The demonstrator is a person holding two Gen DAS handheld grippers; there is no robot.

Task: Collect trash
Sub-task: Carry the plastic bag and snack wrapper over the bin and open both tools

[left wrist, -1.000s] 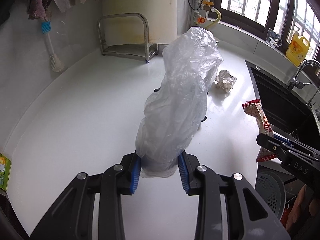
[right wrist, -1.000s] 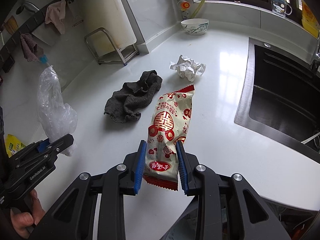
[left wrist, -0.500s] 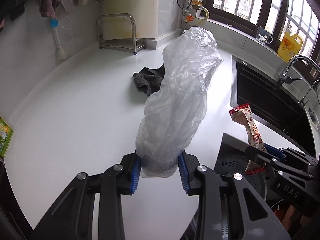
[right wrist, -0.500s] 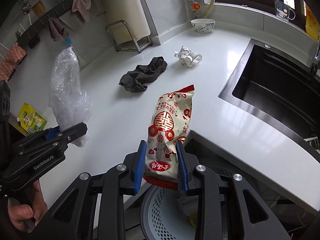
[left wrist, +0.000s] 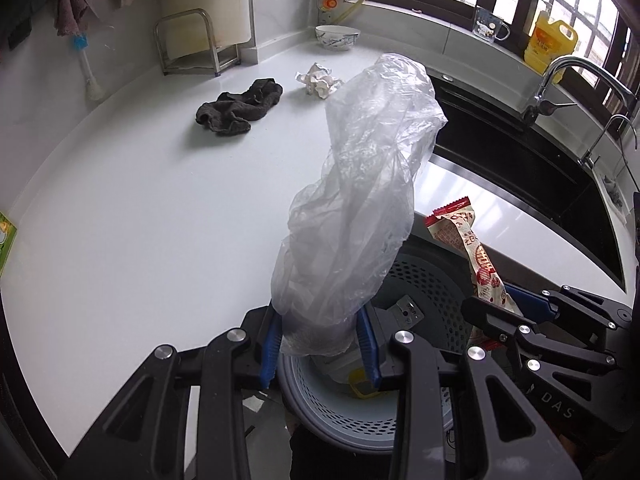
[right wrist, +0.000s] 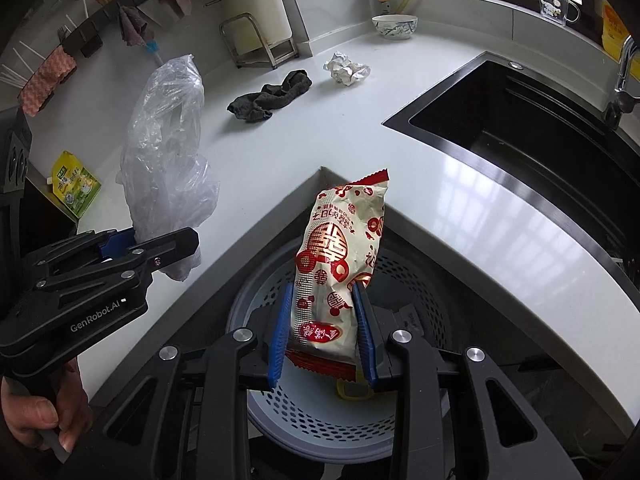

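My left gripper [left wrist: 320, 344] is shut on a clear plastic bag [left wrist: 360, 200], held upright over the grey perforated trash bin [left wrist: 424, 280] below the counter edge. My right gripper [right wrist: 323, 336] is shut on a red and white snack wrapper [right wrist: 340, 256], held upright above the same bin [right wrist: 412, 276]. The bag [right wrist: 168, 140] and left gripper [right wrist: 152, 248] show at the left of the right wrist view. The wrapper [left wrist: 472, 256] and right gripper [left wrist: 516, 316] show at the right of the left wrist view. A crumpled paper ball [left wrist: 318, 80] lies on the white counter [left wrist: 140, 200].
A dark rag [left wrist: 240, 106] lies on the counter near a metal rack [left wrist: 188, 46]. A bowl [left wrist: 337, 37] stands at the back. The black sink [right wrist: 520, 132] and faucet [left wrist: 560, 84] are to the right. A green and yellow packet [right wrist: 76, 188] lies at the left edge.
Both grippers have pulled back off the counter with their loads and now hang over the bin below its edge. The bin has come fully into view under them.
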